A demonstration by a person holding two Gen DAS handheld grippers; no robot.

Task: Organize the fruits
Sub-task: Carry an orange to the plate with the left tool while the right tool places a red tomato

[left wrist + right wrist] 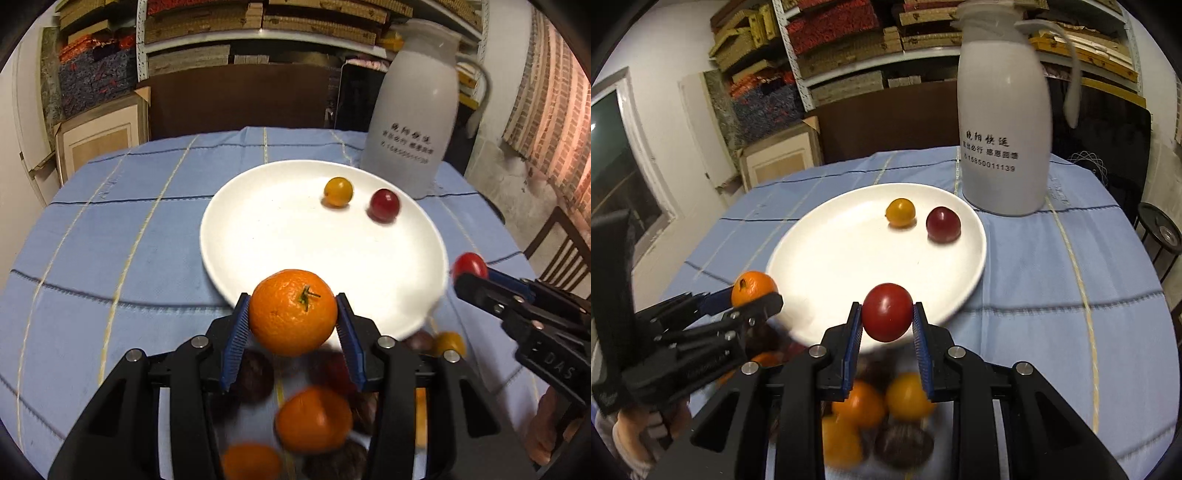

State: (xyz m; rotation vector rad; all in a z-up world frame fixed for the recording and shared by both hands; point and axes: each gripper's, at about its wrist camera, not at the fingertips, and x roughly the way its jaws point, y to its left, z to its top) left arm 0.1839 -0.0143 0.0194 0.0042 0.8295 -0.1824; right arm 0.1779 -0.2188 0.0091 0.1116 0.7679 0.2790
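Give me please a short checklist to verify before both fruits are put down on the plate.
1. Left gripper clamps the orange: ok.
2. Right gripper clamps the red tomato: ok.
3. Plate has bare space near its front edge: ok.
4. Yellow tomato and dark red tomato lie at the far side, out of the way: ok.
5. White jug stands off the plate: ok.
6. Enough height over the plate rim: cannot tell.

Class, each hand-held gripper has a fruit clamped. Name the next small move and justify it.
Probably carry both forward over the white plate and then release. The left hand-held gripper grips a mandarin at the plate's near rim, and the right hand-held gripper grips a red tomato; two small fruits already lie on the plate.
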